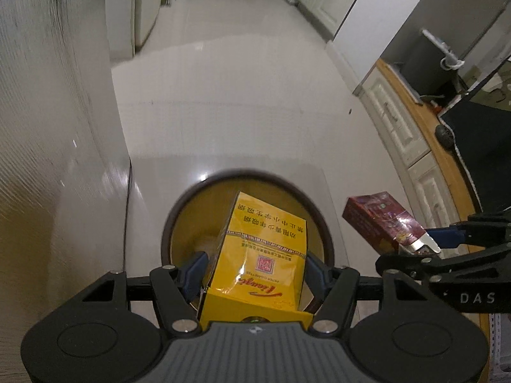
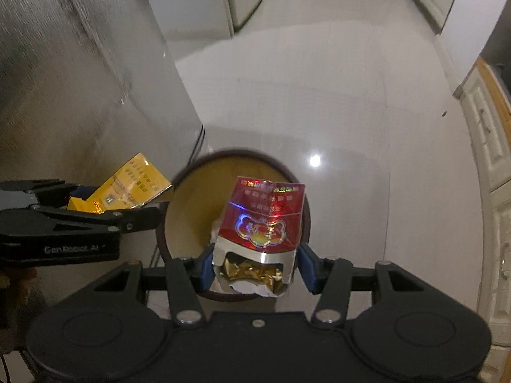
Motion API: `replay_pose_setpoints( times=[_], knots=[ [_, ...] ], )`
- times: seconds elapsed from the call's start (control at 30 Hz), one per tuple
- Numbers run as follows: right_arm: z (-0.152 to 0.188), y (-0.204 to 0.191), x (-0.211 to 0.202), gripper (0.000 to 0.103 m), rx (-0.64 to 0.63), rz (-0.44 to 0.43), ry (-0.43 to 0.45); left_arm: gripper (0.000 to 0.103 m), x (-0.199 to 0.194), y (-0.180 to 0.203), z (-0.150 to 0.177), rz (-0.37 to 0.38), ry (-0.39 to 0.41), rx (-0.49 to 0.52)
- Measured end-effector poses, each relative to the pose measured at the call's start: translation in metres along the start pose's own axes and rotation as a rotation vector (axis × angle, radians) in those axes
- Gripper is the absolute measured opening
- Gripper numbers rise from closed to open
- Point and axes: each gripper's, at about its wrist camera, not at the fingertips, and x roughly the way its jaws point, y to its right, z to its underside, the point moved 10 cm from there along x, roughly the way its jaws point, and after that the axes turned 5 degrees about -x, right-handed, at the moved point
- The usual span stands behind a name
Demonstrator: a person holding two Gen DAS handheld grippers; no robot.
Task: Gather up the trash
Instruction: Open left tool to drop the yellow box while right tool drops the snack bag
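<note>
Holding one empty cigarette pack in each hand-held gripper, we have both poised over the round bin on the floor. Our left hand-held gripper is opened about as wide as the yellow pack, with the blue pads at its narrow sides; whether they press firmly we cannot tell for certain, though the pack hangs there off the ground. Our right hand-held gripper is set the same way around the red pack, whose torn lid end shows crumpled gold foil and points back toward the camera. Both packs are thin card, light and easily crushed, so we judge that a gentle pinch across the narrow sides is enough; the glossy film on them looks slippery, and the torn end of the red one would give poor purchase. Below them sits the bin, dark-rimmed with a tan inside and something pale at the bottom. It stands on the pale tiled floor, close beside a wall, with white cabinets well apart to the right.
</note>
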Motion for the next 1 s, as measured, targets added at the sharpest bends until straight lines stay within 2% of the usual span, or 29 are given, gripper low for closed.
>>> replay_pose_setpoints(
  times=[0.3,0.33,0.43,0.63,0.83,0.9,0.97,1.0],
  knots=[
    [-0.001,0.003,0.058,0.054,-0.025,-0.01,-0.072,0.066,0.058,-0.015,0.021,0.049,-0.055,-0.053],
    [-0.002,0.005,0.064,0.054,-0.022,-0.009,-0.074,0.068,0.064,-0.017,0.022,0.069,-0.056,-0.072],
    [-0.006,0.008,0.078,0.054,-0.021,-0.008,-0.083,0.087,0.077,-0.019,0.024,0.09,-0.074,-0.116],
    [-0.014,0.015,0.095,0.054,0.0,-0.011,-0.076,0.098,0.085,-0.033,0.036,-0.001,-0.138,-0.059],
    [-0.03,0.02,0.093,0.056,0.016,-0.017,0.0,0.103,0.079,-0.044,0.037,-0.069,-0.153,-0.001],
    [-0.031,0.02,0.091,0.063,0.025,-0.021,0.021,0.103,0.077,-0.047,0.036,-0.088,-0.163,0.008],
    [-0.031,0.023,0.09,0.084,0.039,-0.011,0.032,0.103,0.076,-0.049,0.035,-0.104,-0.169,0.01],
    [-0.029,0.024,0.089,0.087,0.041,-0.007,0.033,0.103,0.075,-0.051,0.035,-0.109,-0.172,0.009]
  ],
)
